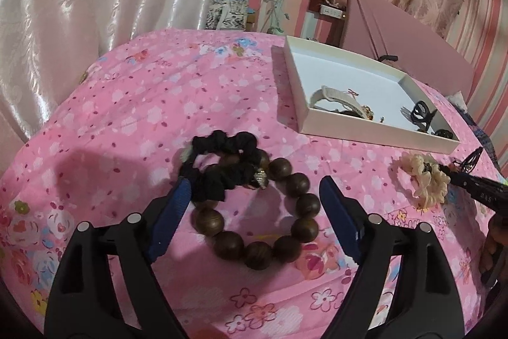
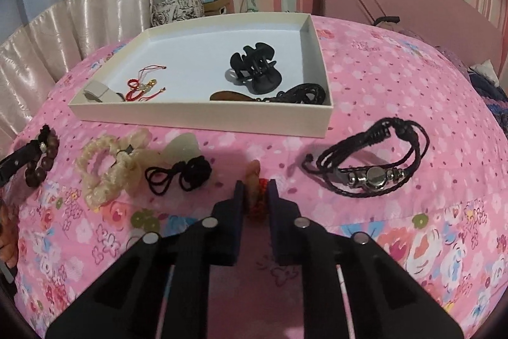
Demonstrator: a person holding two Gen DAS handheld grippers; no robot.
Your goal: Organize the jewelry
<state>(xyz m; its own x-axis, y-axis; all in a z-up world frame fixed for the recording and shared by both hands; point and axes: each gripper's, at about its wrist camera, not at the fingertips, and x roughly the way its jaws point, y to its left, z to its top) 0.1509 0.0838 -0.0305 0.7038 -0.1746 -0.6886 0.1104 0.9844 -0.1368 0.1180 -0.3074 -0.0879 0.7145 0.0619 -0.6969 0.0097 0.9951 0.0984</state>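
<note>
Some jewelry lies in the white box (image 2: 203, 116) already. More waits on the bed. The right claw (image 2: 255, 193) pinches a small red charm (image 2: 257, 196). The left claw (image 1: 254, 199) gapes around the wooden bead bracelet (image 1: 260, 221)

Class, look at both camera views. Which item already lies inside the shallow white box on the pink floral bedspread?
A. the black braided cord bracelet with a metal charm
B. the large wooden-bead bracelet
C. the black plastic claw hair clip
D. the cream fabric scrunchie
C: the black plastic claw hair clip lies on the floor of the shallow white box; the other three lie on the pink floral bedspread.
</note>
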